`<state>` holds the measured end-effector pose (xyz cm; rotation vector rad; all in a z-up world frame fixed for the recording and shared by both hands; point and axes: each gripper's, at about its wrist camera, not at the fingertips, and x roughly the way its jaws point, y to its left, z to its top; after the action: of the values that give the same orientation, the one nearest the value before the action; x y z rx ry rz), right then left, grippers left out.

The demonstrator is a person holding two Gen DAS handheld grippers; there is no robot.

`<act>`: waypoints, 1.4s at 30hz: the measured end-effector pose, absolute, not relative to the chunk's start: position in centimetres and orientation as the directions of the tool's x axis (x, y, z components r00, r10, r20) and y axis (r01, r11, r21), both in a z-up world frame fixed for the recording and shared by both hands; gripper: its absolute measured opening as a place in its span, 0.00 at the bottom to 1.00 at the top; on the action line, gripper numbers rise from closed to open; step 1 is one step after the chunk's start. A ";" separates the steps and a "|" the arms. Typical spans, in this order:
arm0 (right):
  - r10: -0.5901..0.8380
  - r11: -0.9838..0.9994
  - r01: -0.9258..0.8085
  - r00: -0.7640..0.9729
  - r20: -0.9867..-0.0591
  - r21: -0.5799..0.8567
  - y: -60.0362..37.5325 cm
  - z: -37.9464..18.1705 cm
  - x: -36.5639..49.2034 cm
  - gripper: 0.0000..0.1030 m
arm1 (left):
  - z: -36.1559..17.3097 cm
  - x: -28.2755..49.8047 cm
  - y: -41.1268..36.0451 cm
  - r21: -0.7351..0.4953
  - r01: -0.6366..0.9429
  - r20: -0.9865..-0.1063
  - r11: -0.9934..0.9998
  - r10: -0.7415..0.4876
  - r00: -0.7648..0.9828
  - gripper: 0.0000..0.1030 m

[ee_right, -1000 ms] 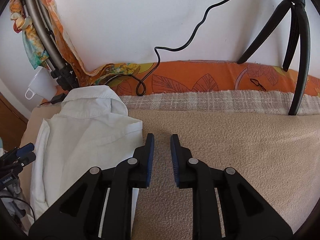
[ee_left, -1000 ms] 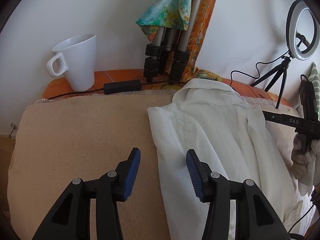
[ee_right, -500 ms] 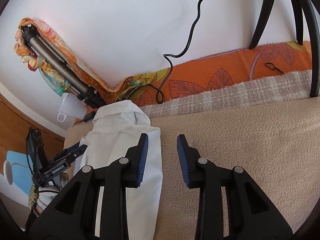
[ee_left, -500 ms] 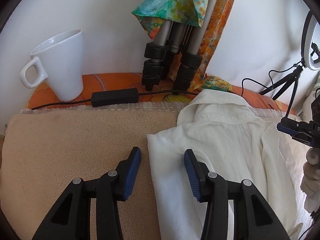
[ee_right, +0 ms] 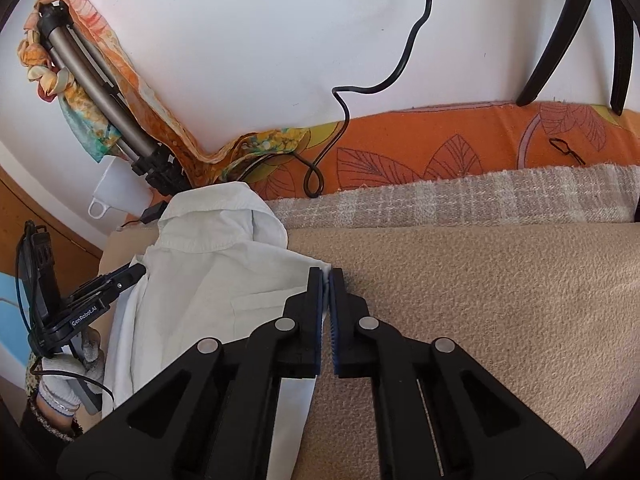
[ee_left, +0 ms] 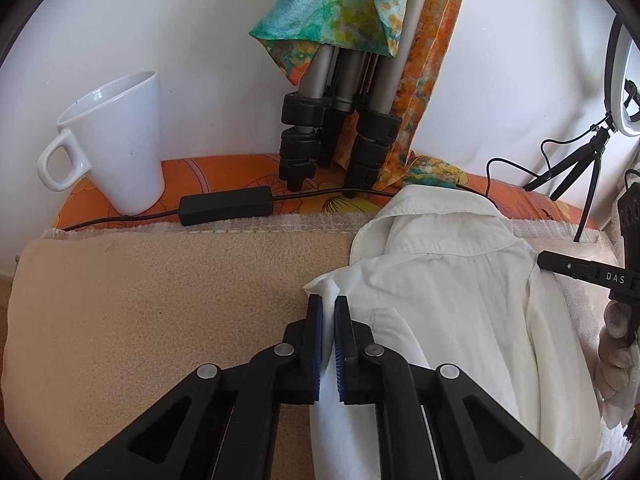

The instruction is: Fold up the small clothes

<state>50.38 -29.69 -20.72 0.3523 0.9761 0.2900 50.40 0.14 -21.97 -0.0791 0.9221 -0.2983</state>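
A small white collared shirt [ee_left: 448,292] lies flat on a beige blanket [ee_left: 160,300], collar toward the wall. In the left wrist view my left gripper [ee_left: 328,304] is shut on the shirt's left edge near the shoulder, and a pinch of white cloth bulges up between the blue pads. The same shirt [ee_right: 208,264] shows in the right wrist view, where my right gripper [ee_right: 326,280] is shut on its right edge near the other shoulder. Each gripper shows at the rim of the other's view, held by a gloved hand [ee_right: 64,392].
A white mug [ee_left: 116,152], a black cable box [ee_left: 226,210] and folded tripod legs [ee_left: 340,136] draped with a colourful scarf stand at the wall. A ring light on a small tripod [ee_left: 588,160] stands far right. Beige blanket [ee_right: 500,300] stretches right of the shirt.
Both grippers went from open beside the shirt's edges to shut on them. The left gripper slid forward toward the shoulder; the shirt's left edge is now pinched up.
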 end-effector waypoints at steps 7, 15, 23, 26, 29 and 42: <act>0.439 0.869 -0.072 0.568 -0.696 0.490 -31.2 -18.1 49.1 0.03 | -19.8 49.0 0.5 -0.273 0.242 -0.733 0.931 -0.364 0.575 0.00; 0.480 0.849 -0.141 0.607 -0.634 0.508 -31.3 -13.3 46.1 0.03 | -14.9 46.2 1.2 -0.287 0.261 -0.676 0.922 -0.388 0.626 0.00; 0.514 0.835 -0.224 0.642 -0.568 0.503 -30.9 -7.2 40.4 0.03 | -8.5 40.3 2.5 -0.263 0.306 -0.601 0.915 -0.403 0.690 0.00; 0.524 0.833 -0.250 0.642 -0.559 0.493 -30.9 -5.7 37.1 0.03 | -7.2 36.8 3.0 -0.236 0.318 -0.581 0.918 -0.396 0.711 0.00; 0.529 0.835 -0.275 0.638 -0.560 0.476 -30.6 -5.0 33.7 0.03 | -6.7 33.4 3.1 -0.195 0.331 -0.579 0.923 -0.381 0.721 0.00; 0.534 0.841 -0.299 0.590 -0.606 0.450 -29.3 -6.7 22.4 0.03 | -7.1 22.9 3.3 -0.092 0.371 -0.596 0.924 -0.349 0.723 0.00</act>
<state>22.42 -29.28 -6.74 0.3169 0.8044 0.4945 22.94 3.29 -7.09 0.0347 0.6505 -0.3976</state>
